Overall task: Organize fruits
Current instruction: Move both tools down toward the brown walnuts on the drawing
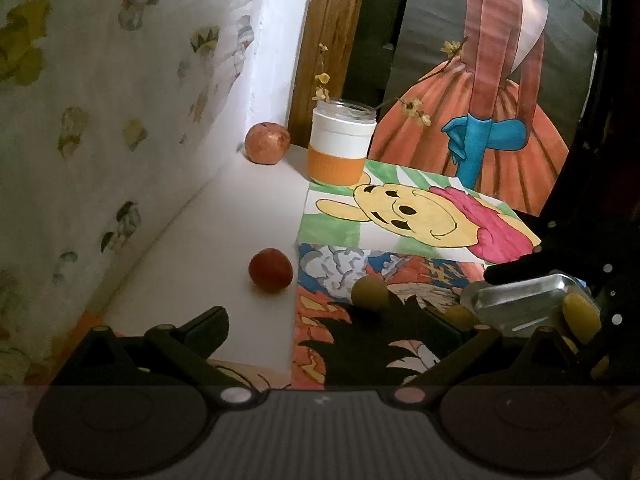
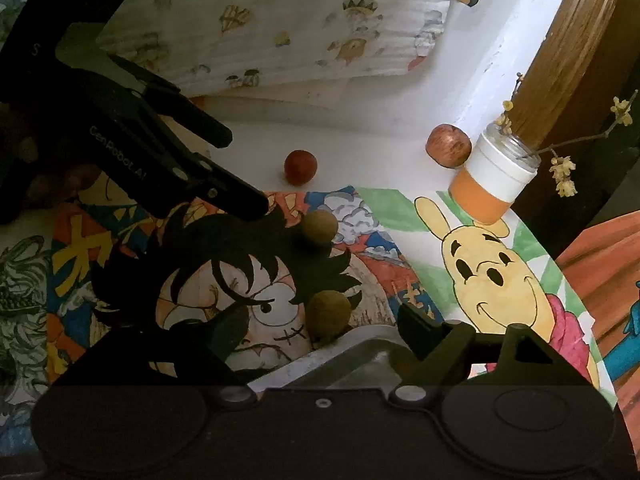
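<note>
In the right wrist view my right gripper (image 2: 322, 322) stands open over the far rim of a metal tray (image 2: 360, 354). A brownish-green fruit (image 2: 329, 316) lies between its fingers, with neither pad touching it. A second olive fruit (image 2: 319, 226) rests on the cartoon drawing further out, and a small red fruit (image 2: 301, 167) sits on the white tabletop. My left gripper (image 2: 240, 170) hovers open at the upper left with nothing in it. In the left wrist view the left gripper (image 1: 330, 320) is open, with the red fruit (image 1: 271, 270) just ahead and the olive fruit (image 1: 370, 292) to its right.
An apple (image 1: 267, 144) sits in the back corner beside a white and orange jar (image 1: 342, 142) holding dried twigs. Coloured drawings (image 1: 420, 216) cover much of the table. A patterned cloth (image 1: 100, 120) hangs along the left. A yellow fruit (image 1: 582, 316) shows by the tray (image 1: 520, 300).
</note>
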{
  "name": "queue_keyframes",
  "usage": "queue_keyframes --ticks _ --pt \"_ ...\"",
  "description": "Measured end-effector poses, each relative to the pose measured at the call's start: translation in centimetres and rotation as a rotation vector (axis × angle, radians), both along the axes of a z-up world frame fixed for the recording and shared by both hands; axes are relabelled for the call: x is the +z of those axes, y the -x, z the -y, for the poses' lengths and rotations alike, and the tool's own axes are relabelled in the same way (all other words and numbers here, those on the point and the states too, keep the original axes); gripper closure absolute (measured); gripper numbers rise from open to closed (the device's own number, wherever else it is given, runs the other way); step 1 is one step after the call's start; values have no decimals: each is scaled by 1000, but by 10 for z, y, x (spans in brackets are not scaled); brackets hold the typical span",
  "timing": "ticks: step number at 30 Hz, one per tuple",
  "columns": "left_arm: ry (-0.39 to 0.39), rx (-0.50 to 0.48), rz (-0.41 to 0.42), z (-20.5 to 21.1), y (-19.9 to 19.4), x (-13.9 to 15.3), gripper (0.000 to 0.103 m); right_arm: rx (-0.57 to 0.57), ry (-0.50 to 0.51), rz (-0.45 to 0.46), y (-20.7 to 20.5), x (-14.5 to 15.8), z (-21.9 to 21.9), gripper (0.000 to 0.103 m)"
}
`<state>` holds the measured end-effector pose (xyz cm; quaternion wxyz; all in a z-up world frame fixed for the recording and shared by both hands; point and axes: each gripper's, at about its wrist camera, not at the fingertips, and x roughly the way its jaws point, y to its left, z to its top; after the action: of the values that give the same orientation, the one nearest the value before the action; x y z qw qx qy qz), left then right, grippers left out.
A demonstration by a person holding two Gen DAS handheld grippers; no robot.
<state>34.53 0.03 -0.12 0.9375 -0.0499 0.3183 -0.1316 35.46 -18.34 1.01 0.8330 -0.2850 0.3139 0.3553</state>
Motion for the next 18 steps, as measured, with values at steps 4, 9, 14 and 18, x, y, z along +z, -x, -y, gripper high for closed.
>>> queue_keyframes --ticks 4,9,14,18 --pt "17 2 -6 0 -5 -1 0 2 -2 -4 -2 -1 0 30" --pt "41 -11 1 2 -12 0 0 1 -4 -5 -3 -2 0 39" --pt "60 -18 1 6 -17 0 1 -6 -7 -10 -5 -3 0 44" --pt "61 -31 3 10 -20 -1 3 -8 -5 -15 -6 -5 0 51"
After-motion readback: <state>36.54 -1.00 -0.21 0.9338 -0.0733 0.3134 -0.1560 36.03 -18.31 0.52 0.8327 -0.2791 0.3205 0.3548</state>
